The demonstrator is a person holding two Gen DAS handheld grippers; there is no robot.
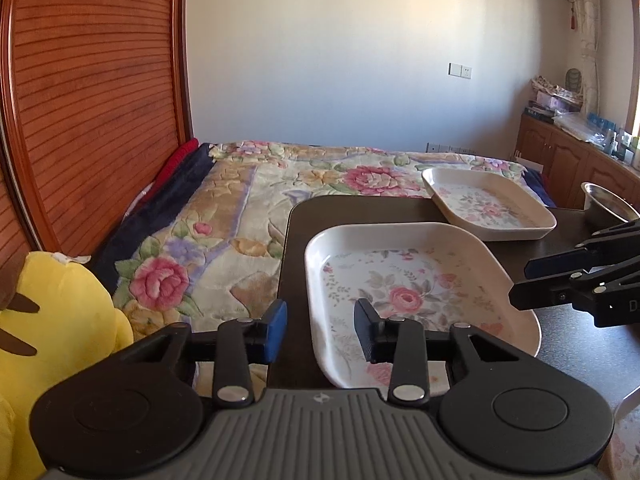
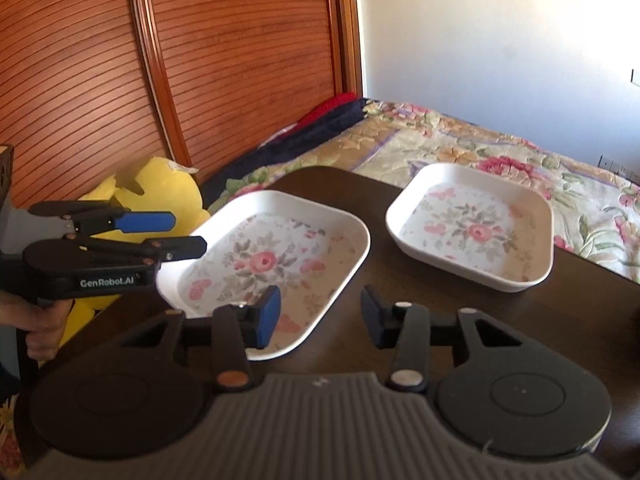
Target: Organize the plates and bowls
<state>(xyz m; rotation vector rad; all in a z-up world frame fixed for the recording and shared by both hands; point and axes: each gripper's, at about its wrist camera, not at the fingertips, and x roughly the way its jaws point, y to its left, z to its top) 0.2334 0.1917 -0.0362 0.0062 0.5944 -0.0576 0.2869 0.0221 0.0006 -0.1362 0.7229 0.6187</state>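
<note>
Two white floral plates sit on a dark wooden table [image 2: 440,292] beside a bed in a sunlit bedroom, as a person works a pair of hand-held tongs over them. The near plate [image 1: 400,292] lies at the table's left edge; the far plate [image 1: 488,204] rests well apart from it, toward the table's far side next to the flowered bedspread [image 1: 280,184]. A metal bowl [image 1: 608,200] stands at the right of the table, just beyond the far plate.

The left gripper [image 1: 320,330] is partly open, its jaws straddling the left rim of the near plate: the blue finger hangs outside the rim over the table edge, the black finger over the plate's inside. The pads do not press on the rim, and nothing is held. The right gripper [image 2: 318,316] is also partly open and holds nothing, with its blue finger over the right rim of the same plate and its black finger over bare table. Whether either finger touches the plate cannot be told.

A hand [image 2: 40,320] grips the left tool's handle at the edge of the right camera's view. A yellow plush toy [image 1: 60,320] lies by the slatted wooden headboard [image 1: 92,100]; a low cabinet [image 1: 568,160] lines the far wall
</note>
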